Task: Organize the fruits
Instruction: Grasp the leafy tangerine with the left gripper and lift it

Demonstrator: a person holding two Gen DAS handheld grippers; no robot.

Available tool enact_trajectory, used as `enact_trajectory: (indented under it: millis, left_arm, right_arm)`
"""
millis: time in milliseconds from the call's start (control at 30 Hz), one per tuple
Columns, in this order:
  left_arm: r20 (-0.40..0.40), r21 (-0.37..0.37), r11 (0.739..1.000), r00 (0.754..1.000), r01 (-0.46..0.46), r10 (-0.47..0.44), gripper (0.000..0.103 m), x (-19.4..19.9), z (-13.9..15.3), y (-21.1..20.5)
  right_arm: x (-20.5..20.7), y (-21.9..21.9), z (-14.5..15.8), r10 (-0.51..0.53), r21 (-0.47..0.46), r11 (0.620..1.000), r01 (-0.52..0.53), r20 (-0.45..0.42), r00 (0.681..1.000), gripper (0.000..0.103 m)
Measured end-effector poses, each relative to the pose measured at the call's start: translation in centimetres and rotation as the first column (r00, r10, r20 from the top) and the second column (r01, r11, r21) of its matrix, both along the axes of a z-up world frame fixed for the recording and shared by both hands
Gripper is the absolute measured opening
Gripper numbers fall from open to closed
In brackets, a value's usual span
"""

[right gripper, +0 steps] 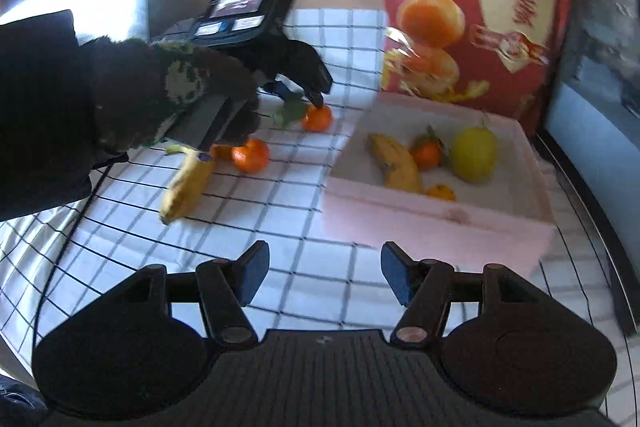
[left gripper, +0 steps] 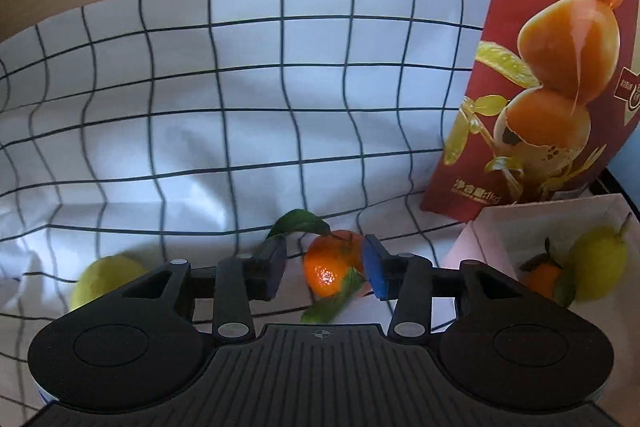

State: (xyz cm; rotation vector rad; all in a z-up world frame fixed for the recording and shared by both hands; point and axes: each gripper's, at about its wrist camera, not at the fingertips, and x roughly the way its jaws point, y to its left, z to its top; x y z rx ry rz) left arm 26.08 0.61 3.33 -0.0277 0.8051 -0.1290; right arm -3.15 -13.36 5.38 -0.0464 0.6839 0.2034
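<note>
Orange tangerine between left gripper fingers, half open, right pad touching, ungripped

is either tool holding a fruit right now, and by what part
Nothing is held. The left tool stands open around a leafy mandarin on the cloth; the right tool is open and empty.

Banana, pear in box; tangerine left on cloth.

A leafy tangerine lies on the checked cloth. Another tangerine sits just beside a yellow banana. Inside the pink box rest a banana, a tangerine and a yellow-green pear.
</note>
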Motion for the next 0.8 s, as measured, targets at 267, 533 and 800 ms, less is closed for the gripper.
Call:
enact_trajectory:
  millis: [267,533,800]
  left_arm:
    - [-0.072,0.000,0.995,0.992,0.101,-0.101,0.051,0.5,-1.9,-2.0]
    - [-0.088,-0.051,0.996,0.993,0.072,-0.077,0.050,1.2,-2.2,-0.9]
    - [-0.026,-0.194,0.976,0.994,0.101,-0.108,0.049,-4.9,1.5,1.6]
  right_arm:
    - [-0.1,-2.8,-1.3,-0.084,0.082,0.992,0.091,-0.086,0.993,0.062]
    - [-0.6,-2.9,-2.1,-0.075,0.074,0.994,0.083,-0.114,0.991,0.062]
    - [-0.6,-3.3,-2.7,-0.076,0.089,0.992,0.087,-0.125,0.989,0.062]
